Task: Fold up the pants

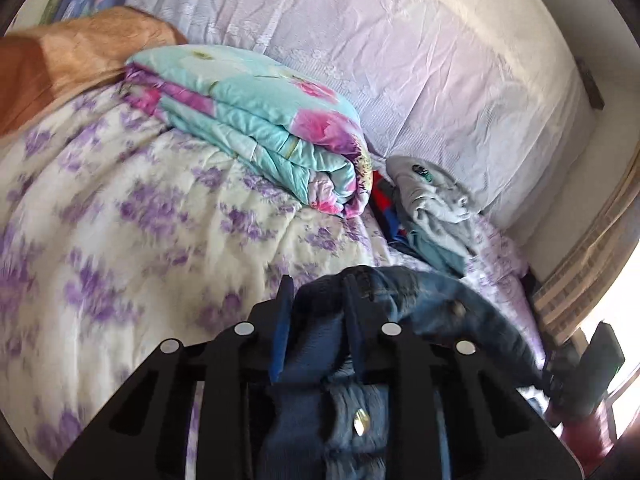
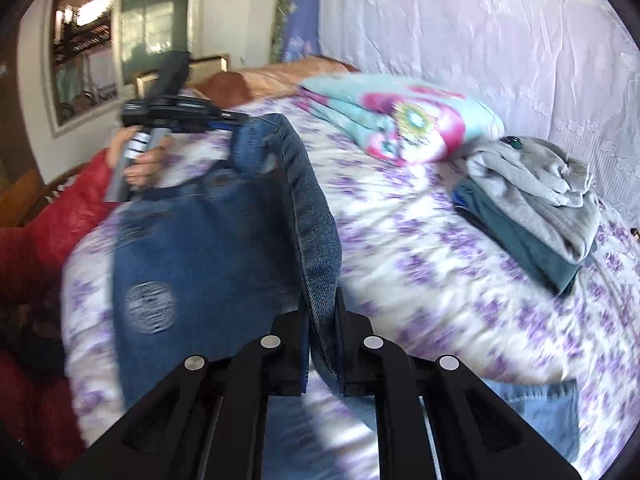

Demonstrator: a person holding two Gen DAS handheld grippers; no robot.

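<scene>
Blue denim jeans (image 2: 208, 236) hang lifted above a bed with a purple-flowered cover (image 2: 420, 264). My right gripper (image 2: 322, 300) is shut on the jeans' waistband at one end. My left gripper (image 1: 318, 284) is shut on the other end of the waistband (image 1: 404, 292), with the fly button just below it. In the right wrist view the left gripper (image 2: 232, 120) shows at upper left, held by a hand in a red sleeve, with the jeans stretched between the two grippers. The right gripper's body (image 1: 592, 364) shows at the right edge of the left wrist view.
A folded turquoise and pink quilt (image 1: 256, 120) lies at the far side of the bed. A pile of grey and teal clothes (image 2: 536, 200) sits beside it. A lilac-covered headboard or pillow (image 1: 400, 40) stands behind. An orange cushion (image 1: 80, 52) is at far left.
</scene>
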